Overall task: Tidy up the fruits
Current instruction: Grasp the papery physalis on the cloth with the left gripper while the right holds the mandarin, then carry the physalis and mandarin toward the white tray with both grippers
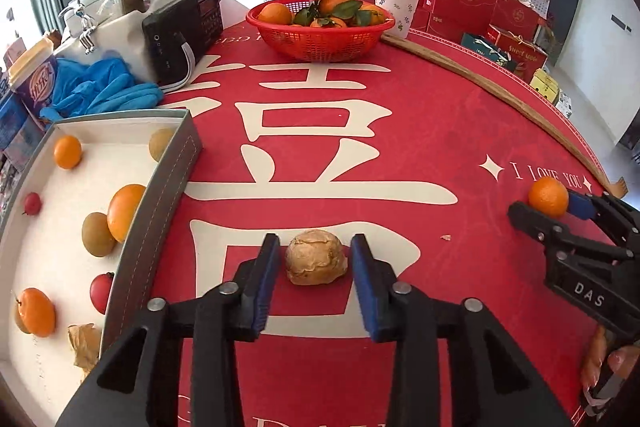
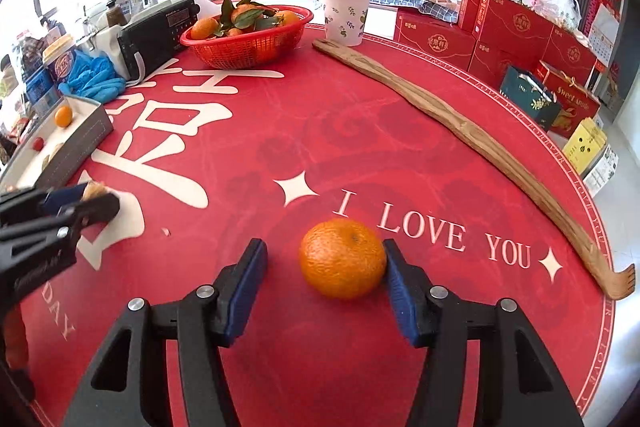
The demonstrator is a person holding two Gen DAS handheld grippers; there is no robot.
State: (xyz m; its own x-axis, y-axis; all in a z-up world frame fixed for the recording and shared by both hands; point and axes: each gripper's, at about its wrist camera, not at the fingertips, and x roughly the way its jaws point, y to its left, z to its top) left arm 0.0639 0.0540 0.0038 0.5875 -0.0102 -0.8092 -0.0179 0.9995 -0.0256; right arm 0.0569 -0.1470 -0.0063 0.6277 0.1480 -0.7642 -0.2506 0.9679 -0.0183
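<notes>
Presently both tools gape, holding nothing: left gripper [image 1: 316, 259] straddles the tan fruit [image 1: 316, 257], right gripper [image 2: 324, 263] the mandarin [image 2: 342, 258] touching one pad; uneven closure could roll it away.

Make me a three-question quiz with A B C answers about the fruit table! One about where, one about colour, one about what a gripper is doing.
1. Where is the red plastic basket of oranges?
A. far side of the table
B. on the floor
C. inside the grey box

2. What colour is the round fruit between the right gripper fingers?
A. green
B. orange
C. purple

3. The left gripper is:
A. lifting a banana
B. shut on a cup
C. open around a tan lumpy ball

Answers: 1 A, basket sits far across the red tablecloth. 2 B, its peel is orange. 3 C, gaps show on both sides.
</notes>
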